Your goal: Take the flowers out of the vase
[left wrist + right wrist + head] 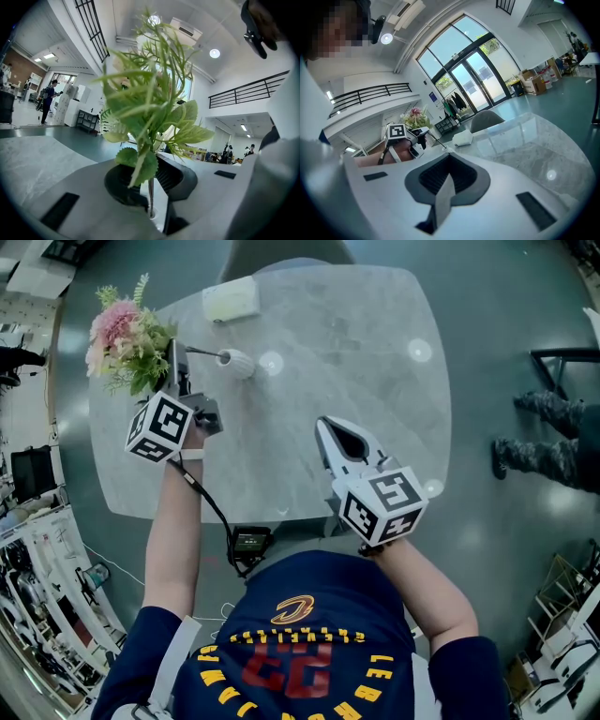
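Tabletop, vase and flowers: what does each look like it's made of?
Tabletop: polished marble or marble-look stone, with grey veining and ceiling lights mirrored in it.
Vase: white and ribbed, probably matte or lightly glazed ceramic, though plastic can't be ruled out.
Flowers: likely artificial, with stiff plastic-looking leaves on a thin wire-like stem. The pink blooms are possibly fabric.

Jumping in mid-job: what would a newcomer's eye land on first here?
The pink-and-green bouquet over the far left corner of the marble table stands out, its thin stem clamped in the left gripper. The stem's bare end points toward the small white vase on the table; the right gripper hangs shut and empty nearer the person.
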A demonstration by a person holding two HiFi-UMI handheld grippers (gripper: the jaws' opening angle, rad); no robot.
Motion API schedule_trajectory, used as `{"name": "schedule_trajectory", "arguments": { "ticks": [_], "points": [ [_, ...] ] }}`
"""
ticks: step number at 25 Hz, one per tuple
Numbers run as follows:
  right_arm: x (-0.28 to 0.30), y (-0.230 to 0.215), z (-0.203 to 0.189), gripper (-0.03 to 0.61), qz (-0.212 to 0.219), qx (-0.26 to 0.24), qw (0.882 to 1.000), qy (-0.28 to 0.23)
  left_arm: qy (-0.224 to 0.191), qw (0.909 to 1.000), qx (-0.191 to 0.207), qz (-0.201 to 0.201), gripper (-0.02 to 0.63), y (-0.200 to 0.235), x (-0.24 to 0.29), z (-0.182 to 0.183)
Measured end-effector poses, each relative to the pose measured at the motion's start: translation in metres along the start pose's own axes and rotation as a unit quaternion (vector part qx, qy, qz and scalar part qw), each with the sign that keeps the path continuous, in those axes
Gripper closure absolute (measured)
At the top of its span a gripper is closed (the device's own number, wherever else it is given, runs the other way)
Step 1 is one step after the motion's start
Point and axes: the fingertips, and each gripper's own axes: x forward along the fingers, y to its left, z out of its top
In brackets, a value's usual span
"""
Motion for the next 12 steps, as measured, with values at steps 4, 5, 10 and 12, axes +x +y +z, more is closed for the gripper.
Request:
{"name": "schedule_trajectory", "arguments": {
  "ticks": [4,5,10,12],
  "points": [
    [0.0041,-0.0027,-0.0051,0.575,-0.002,0.003,1.0,0.002,-0.004,1.0,0.0,0.001,0.561,0.0059,0.0,0.0019],
    [0.0029,-0.0028,-0.0053,0.575,-0.002,0.004,1.0,0.001,-0.005,1.0,-0.001,0.001,0.561,0.0057,-0.0015,0.0036],
    [-0.0011,-0.0045,-0.0063,0.575,-0.001,0.005,1.0,-0.001,-0.012,0.9999,-0.01,0.002,0.561,0.0039,-0.0066,0.0085],
    [0.0029,-0.0041,-0.0074,0.575,-0.001,0.003,1.0,0.0,-0.013,0.9999,-0.01,0.003,0.561,0.0081,-0.0063,0.0092]
  ]
}}
